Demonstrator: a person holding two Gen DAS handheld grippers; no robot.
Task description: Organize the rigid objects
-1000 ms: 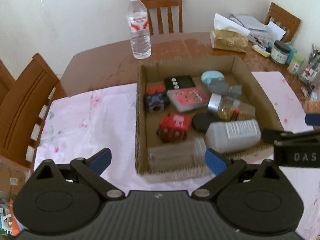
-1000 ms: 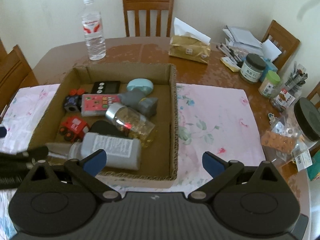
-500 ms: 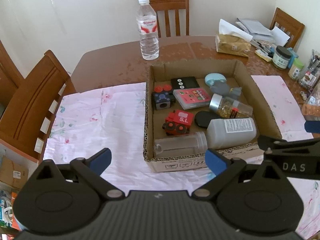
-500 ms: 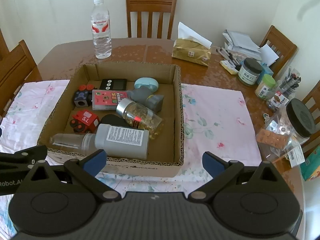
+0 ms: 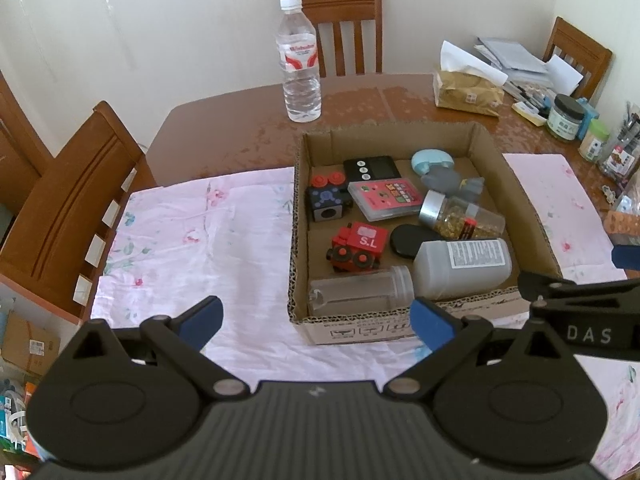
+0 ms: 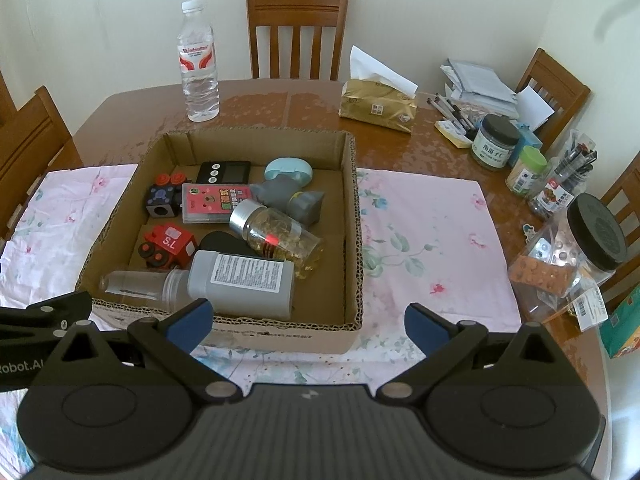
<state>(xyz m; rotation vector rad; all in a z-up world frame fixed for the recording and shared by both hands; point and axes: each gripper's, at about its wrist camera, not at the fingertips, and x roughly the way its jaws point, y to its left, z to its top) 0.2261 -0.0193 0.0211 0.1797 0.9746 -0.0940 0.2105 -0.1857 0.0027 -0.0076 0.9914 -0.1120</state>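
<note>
The box (image 6: 352, 240) is sitting in the middle of both frames on the pink cloth (image 6: 432, 240), and the rigid things are all lying inside it: a grey bottle (image 6: 244, 278) and a clear tube (image 6: 140, 282) on their sides along the near wall, a capsule jar (image 6: 276, 232) tipped across the centre, a red train (image 6: 170, 246), a pink case (image 6: 214, 202), a black timer (image 6: 224, 171), a blue case (image 6: 288, 169) and a cube (image 6: 160, 202) toward the far left. That lay is fitting either a box filled and done or a jumble waiting to be sorted out, and these frames are not settling which. Any pick here would be going best from straight above, closing across a bottle's short width, since the round ones look likely to roll. The left claw (image 5: 316, 320) is hanging wide and empty at the lower centre of its frame, its right finger (image 5: 430, 324) just over the box's near wall, the tube just beyond. The right claw (image 6: 306, 320) is likewise gaping wide, holding nothing, low in its frame at the near wall, the grey bottle just past its left finger (image 6: 190, 320). A water bottle (image 6: 198, 68) is standing well behind on the surface (image 6: 280, 108).
</note>
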